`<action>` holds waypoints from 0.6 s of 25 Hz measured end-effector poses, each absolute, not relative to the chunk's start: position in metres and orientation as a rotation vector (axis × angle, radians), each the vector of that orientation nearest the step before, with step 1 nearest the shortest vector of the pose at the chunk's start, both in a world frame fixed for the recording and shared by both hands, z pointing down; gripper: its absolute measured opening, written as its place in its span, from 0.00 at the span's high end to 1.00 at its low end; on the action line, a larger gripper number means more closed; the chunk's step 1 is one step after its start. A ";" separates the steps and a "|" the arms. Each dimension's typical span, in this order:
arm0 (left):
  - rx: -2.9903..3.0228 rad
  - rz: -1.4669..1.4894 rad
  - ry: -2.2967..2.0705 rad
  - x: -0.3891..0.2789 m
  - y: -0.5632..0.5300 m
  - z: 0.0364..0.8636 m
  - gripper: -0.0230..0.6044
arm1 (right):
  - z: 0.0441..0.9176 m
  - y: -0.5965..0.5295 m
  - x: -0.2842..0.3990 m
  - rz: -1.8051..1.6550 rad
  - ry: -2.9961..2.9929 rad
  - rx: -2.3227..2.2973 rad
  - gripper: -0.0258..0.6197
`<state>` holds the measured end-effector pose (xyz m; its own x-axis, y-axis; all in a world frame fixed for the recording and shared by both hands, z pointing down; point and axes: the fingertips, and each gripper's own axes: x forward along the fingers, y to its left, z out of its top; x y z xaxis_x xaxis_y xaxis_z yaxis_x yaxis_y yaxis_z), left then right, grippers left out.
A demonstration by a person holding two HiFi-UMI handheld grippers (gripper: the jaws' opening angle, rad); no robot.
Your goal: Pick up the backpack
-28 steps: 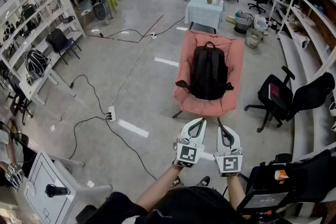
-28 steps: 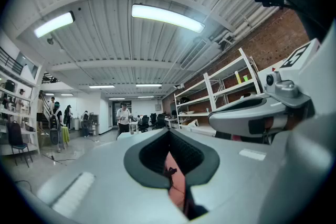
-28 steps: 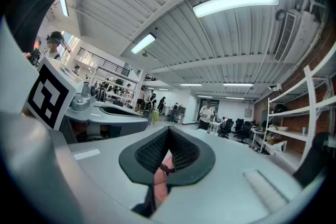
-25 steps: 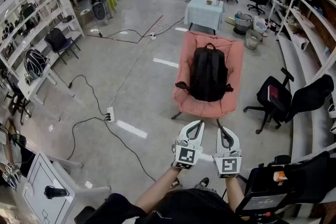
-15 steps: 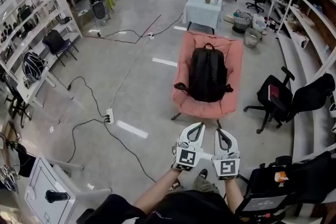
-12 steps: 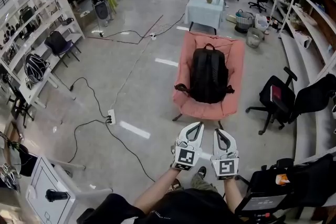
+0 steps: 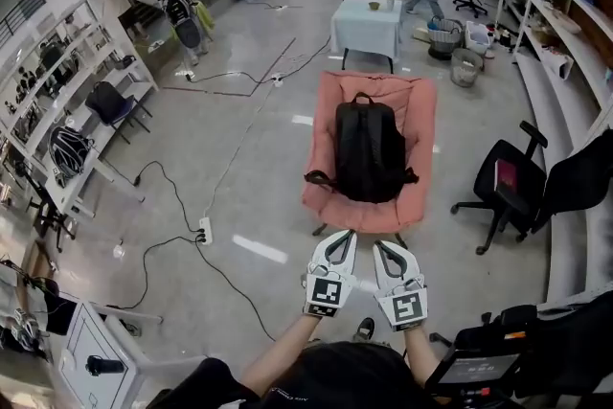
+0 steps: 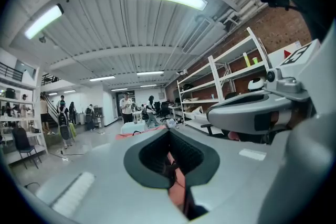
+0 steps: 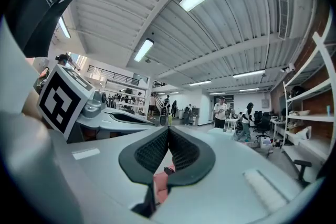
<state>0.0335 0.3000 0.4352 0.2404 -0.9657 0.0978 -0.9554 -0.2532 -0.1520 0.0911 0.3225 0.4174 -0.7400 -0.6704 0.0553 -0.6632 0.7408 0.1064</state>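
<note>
1. Wide workshop floor stretching ahead of both hand-held grippers.
2. Pink chair just ahead of them.
3. Black backpack lying on that chair, apparently straps-down.
4. Left hand-held gripper and right hand-held gripper, side by side, both clenched on nothing.

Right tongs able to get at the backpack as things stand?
Likely not yet. The right tongs are shut and short of the backpack, which lies on the pink chair. Nothing blocks the way, though: only the chair's front edge lies between.
</note>
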 end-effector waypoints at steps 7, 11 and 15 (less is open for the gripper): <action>-2.404 -0.298 1.841 0.076 0.272 0.437 0.96 | 0.427 0.284 0.129 -0.092 -2.851 1.133 0.94; -2.415 -0.327 1.853 0.081 0.253 0.446 0.96 | 0.432 0.266 0.142 -0.075 -2.830 1.196 0.94; -2.414 -0.300 1.863 0.076 0.236 0.449 0.96 | 0.438 0.249 0.144 -0.087 -2.805 1.199 0.94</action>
<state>0.0765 0.2363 0.4489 0.2426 -0.9642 0.1070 -0.9490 -0.2588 -0.1799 0.1442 0.2487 0.4382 -0.6880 -0.7232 0.0600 -0.7181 0.6904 0.0877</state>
